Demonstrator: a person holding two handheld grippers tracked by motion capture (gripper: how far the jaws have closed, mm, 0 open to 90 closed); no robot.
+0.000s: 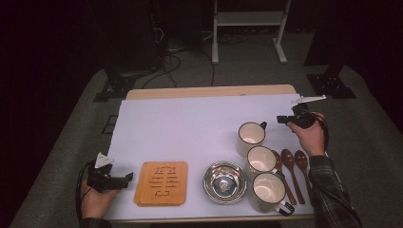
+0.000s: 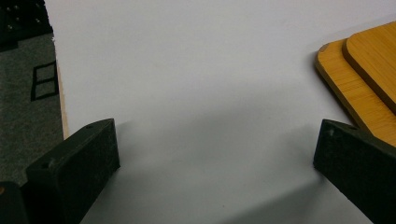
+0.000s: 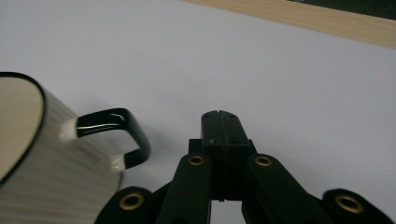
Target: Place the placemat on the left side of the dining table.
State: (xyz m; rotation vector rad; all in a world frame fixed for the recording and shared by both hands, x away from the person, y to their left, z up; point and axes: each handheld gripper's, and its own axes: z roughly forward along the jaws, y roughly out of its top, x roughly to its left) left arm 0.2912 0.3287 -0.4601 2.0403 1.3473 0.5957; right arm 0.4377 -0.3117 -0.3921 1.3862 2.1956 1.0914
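Note:
My right gripper (image 1: 281, 119) hangs above the table's right side, just right of the farthest white mug (image 1: 251, 137). In the right gripper view its jaws (image 3: 219, 116) are pressed together with nothing between them, and that mug (image 3: 32, 154) stands at the left with its black handle (image 3: 116, 135) close beside the jaws. My left gripper (image 1: 127, 179) rests near the front left corner, left of the bamboo trivets (image 1: 161, 183). Its jaws (image 2: 215, 149) stand wide apart over bare white cloth, with the trivets (image 2: 364, 79) at the right edge.
Two more white mugs (image 1: 261, 160) (image 1: 269, 191) stand in a row toward the front, beside a steel bowl (image 1: 224, 182). Three wooden spoons (image 1: 291, 171) lie to their right. The white cloth (image 1: 190, 123) covers the table; its left edge (image 2: 60, 98) drops to grey carpet.

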